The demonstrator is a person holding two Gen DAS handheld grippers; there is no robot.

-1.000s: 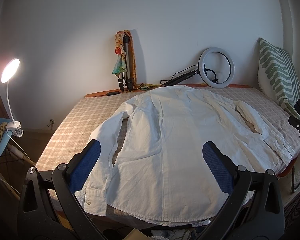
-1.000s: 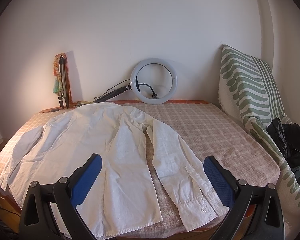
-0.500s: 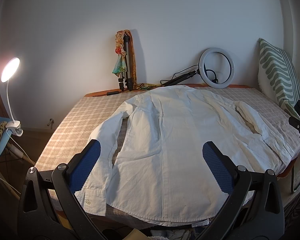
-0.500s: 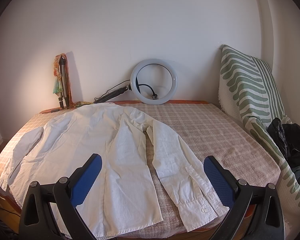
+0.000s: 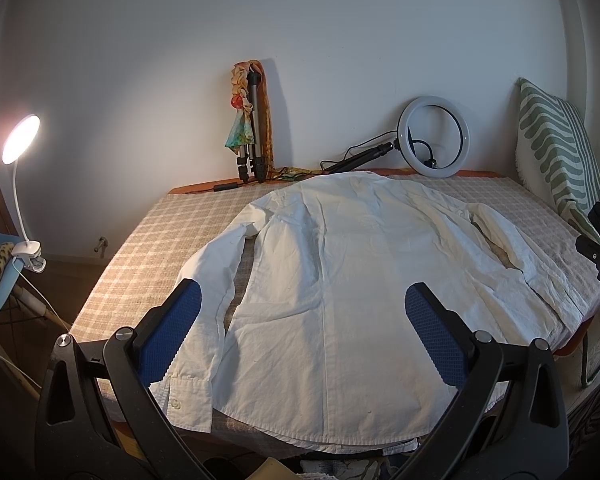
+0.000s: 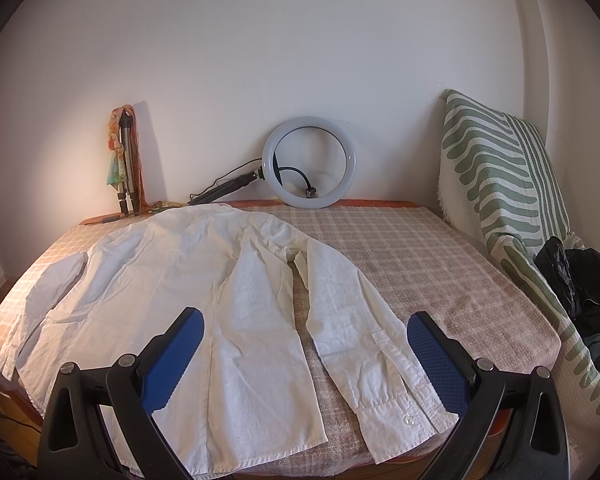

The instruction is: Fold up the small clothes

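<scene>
While the white shirt lies flat, back up, on the checked bed, left gripper and right gripper hover wide open, empty

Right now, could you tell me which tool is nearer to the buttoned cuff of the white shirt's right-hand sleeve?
Right. The right tool hovers open just before that buttoned cuff; the left tool hovers open before the white shirt body, nearer the opposite sleeve.

A ring light, tripod, lit clip lamp and striped cushion surround the checked bedcover.
</scene>
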